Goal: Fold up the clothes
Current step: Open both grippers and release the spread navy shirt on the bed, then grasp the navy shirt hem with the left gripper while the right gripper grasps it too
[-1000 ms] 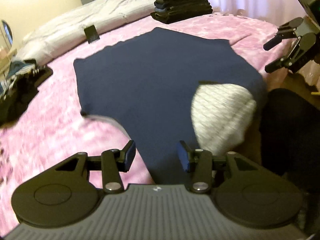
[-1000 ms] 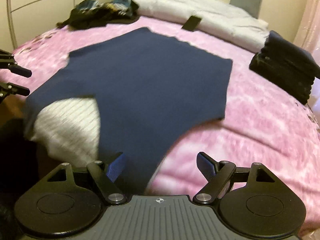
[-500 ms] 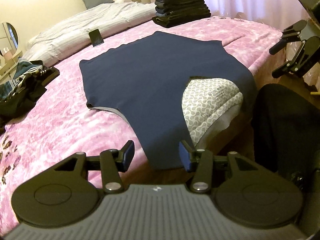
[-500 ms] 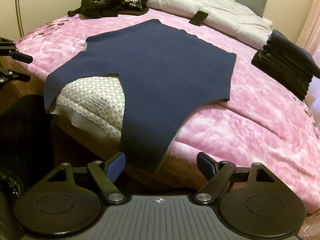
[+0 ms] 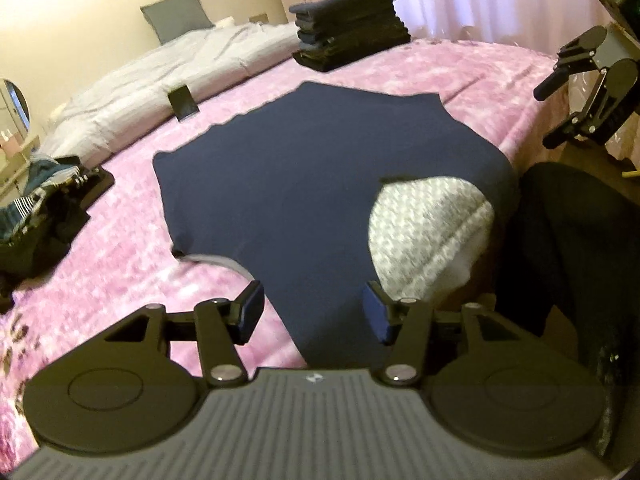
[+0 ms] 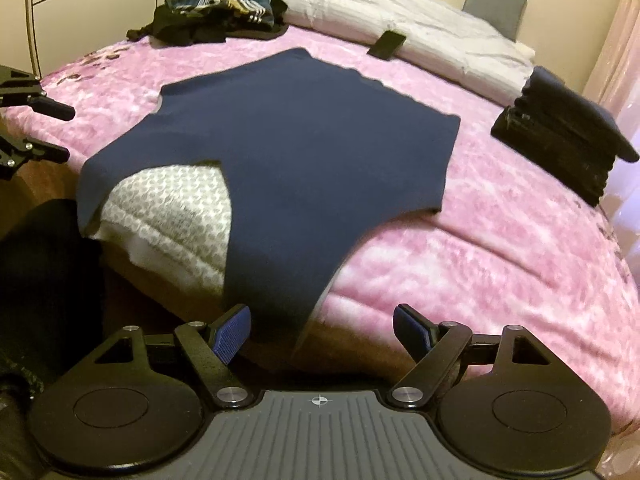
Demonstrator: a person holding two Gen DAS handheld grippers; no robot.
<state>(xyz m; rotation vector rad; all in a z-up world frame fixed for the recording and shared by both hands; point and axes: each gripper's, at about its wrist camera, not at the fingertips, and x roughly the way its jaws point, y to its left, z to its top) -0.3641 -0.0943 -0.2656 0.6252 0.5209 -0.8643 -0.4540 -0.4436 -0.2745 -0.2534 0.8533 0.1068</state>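
A dark navy garment (image 5: 312,176) lies spread flat on the pink bedspread (image 5: 120,272), its near part draping over the bed's edge; it also shows in the right wrist view (image 6: 304,152). My left gripper (image 5: 314,314) is open and empty, hovering just above the garment's near hanging corner. My right gripper (image 6: 322,330) is open and empty, near the garment's other hanging corner. Each gripper shows at the edge of the other's view: the right gripper (image 5: 576,92) at right, the left gripper (image 6: 36,128) at left.
A stack of folded dark clothes (image 5: 352,28) sits at the far side of the bed. A pile of unfolded clothes (image 6: 216,12) lies near a grey duvet (image 6: 400,16). A black phone (image 5: 183,102) rests on the bed. Bare patterned mattress (image 6: 172,216) shows at the corner.
Both grippers have shifted slightly closer over the bed's edge, and both views are a little blurred by motion. The garment lies as before. Both jaws stay open.
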